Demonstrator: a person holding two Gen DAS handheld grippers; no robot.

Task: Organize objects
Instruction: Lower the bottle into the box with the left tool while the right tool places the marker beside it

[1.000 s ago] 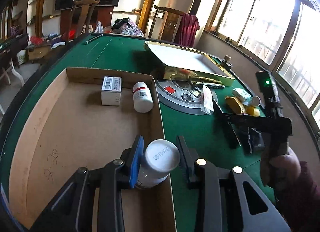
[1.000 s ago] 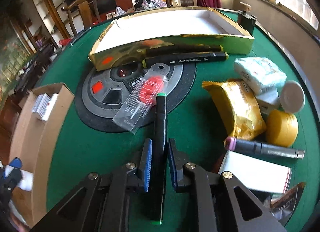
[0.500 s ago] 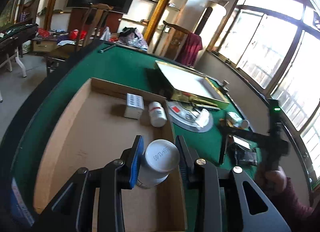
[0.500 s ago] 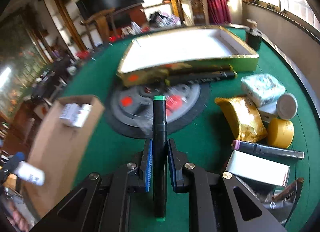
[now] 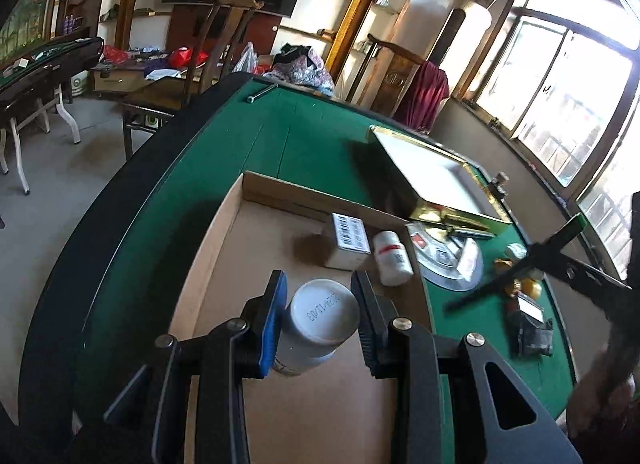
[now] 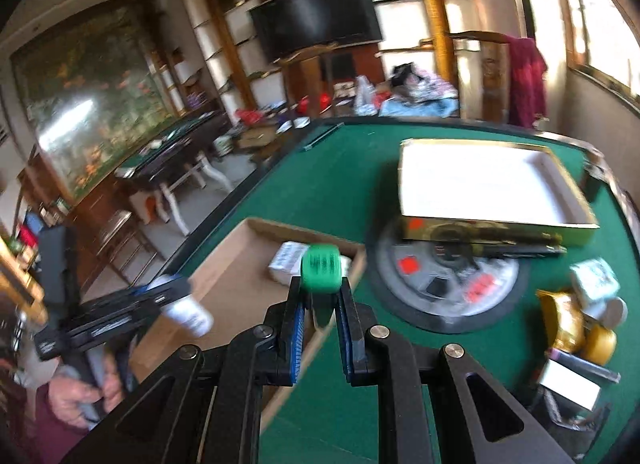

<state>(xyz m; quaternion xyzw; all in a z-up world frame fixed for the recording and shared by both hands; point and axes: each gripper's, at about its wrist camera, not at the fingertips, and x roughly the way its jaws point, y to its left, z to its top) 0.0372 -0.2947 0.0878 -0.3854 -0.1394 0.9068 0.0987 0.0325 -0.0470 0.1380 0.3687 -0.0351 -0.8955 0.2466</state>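
My left gripper (image 5: 318, 292) is shut on a white bottle (image 5: 320, 324), held cap-up above the floor of the open cardboard box (image 5: 224, 248). A barcoded white carton (image 5: 350, 240) and a small red-labelled bottle (image 5: 392, 260) lie at the box's far end. My right gripper (image 6: 320, 296) is shut on a black marker whose green cap (image 6: 320, 268) points toward the camera, in the air above the green table near the box's right wall (image 6: 356, 264). In the right wrist view the left gripper (image 6: 160, 296) and its bottle (image 6: 188, 314) show at the left.
A gold box with a white inside (image 6: 480, 187) stands at the back, with two markers against its front. A round black disc (image 6: 440, 284) lies before it. Packets, a yellow tub (image 6: 600, 340) and a white card (image 6: 568, 380) crowd the table's right side. Chairs ring the table.
My right gripper lifted the marker off the table and tilted it until its green cap faces the camera. My left gripper carried the bottle from the box's right wall to over its floor.
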